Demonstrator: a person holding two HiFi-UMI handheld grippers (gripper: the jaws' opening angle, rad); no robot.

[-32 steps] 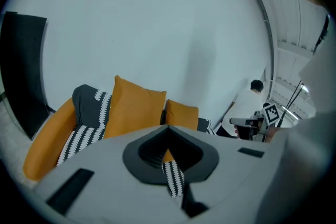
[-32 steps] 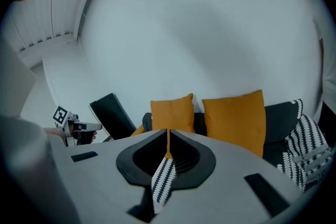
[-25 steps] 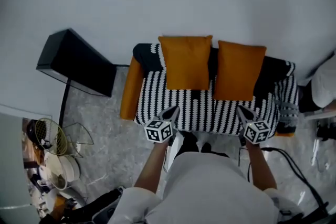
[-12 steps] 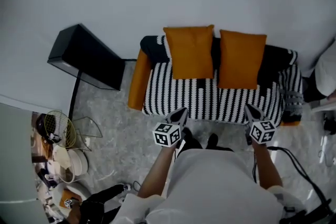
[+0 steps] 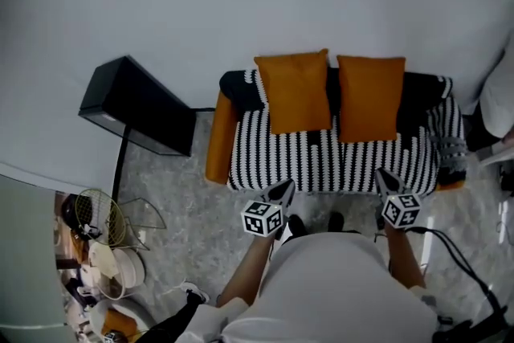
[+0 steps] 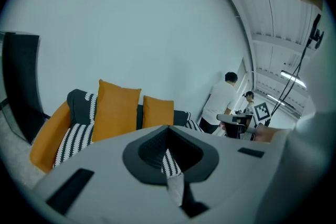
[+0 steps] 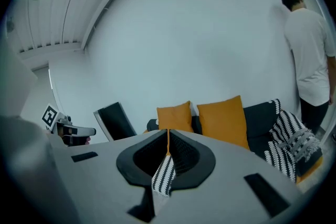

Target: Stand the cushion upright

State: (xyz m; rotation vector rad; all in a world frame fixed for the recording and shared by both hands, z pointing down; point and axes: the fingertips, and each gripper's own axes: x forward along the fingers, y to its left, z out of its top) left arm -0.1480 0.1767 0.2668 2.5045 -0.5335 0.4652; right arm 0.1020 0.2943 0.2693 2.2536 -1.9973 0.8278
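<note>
Both orange cushions already stood upright on the sofa [image 5: 321, 163]: the left cushion [image 5: 293, 92] and the right cushion [image 5: 371, 96] were side by side, nearly touching, each leaning on the dark back rest with its lower edge on the striped cover [image 5: 265, 161]. Which one the task meant could not be told. The job looked done, so the step in hand was probably a check from a little way off. To do that well, the tools should have kept clear of the seat so nothing got nudged, and each cushion should have been watched for a slump; a leaning one would have wanted a light push at its top edge towards the back rest.

The left gripper [image 5: 283, 189] and the right gripper [image 5: 386, 177] hung level with each other just in front of the seat's front edge, jaws together and holding nothing, pointing at the sofa and tipped slightly down. The left forearm [image 5: 247, 265] and the right forearm [image 5: 402, 257] reached forward on either side of the body
</note>
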